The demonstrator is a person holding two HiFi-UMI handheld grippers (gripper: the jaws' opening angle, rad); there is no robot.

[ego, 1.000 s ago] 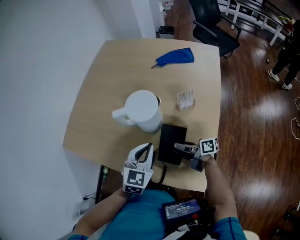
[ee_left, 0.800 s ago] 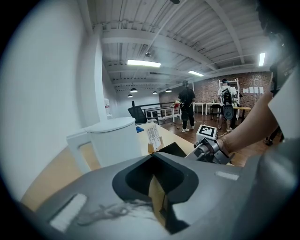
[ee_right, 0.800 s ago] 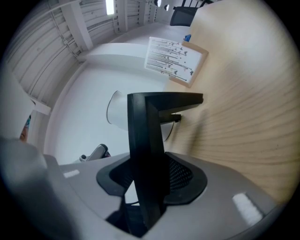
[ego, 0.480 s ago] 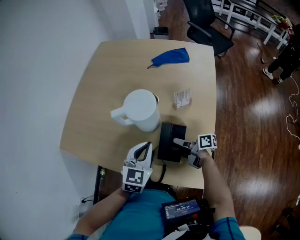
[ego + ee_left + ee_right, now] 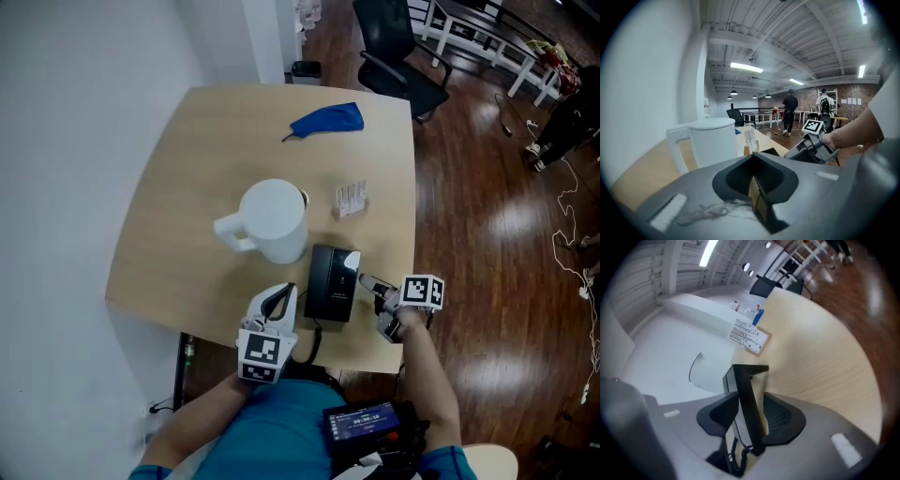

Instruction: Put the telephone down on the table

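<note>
The black telephone (image 5: pixel 332 280) lies flat on the wooden table (image 5: pixel 187 187), close to its near edge, with its cord (image 5: pixel 312 334) trailing off that edge. My right gripper (image 5: pixel 367 284) is at the telephone's right side. In the right gripper view the telephone's edge (image 5: pixel 743 394) stands between the jaws of the right gripper (image 5: pixel 750 416), which are closing; a thin gap still shows beside one pad. My left gripper (image 5: pixel 281 293) rests just left of the telephone, jaws together and empty (image 5: pixel 757 190).
A white jug (image 5: pixel 273 219) stands just behind the telephone. A small card stand (image 5: pixel 350 197) is to its right and a blue cloth (image 5: pixel 327 120) lies at the far edge. A black chair (image 5: pixel 398 66) stands beyond the table, and wooden floor lies to the right.
My right gripper has slid from over the telephone's top to its right edge and turned. The left gripper has stayed put.
</note>
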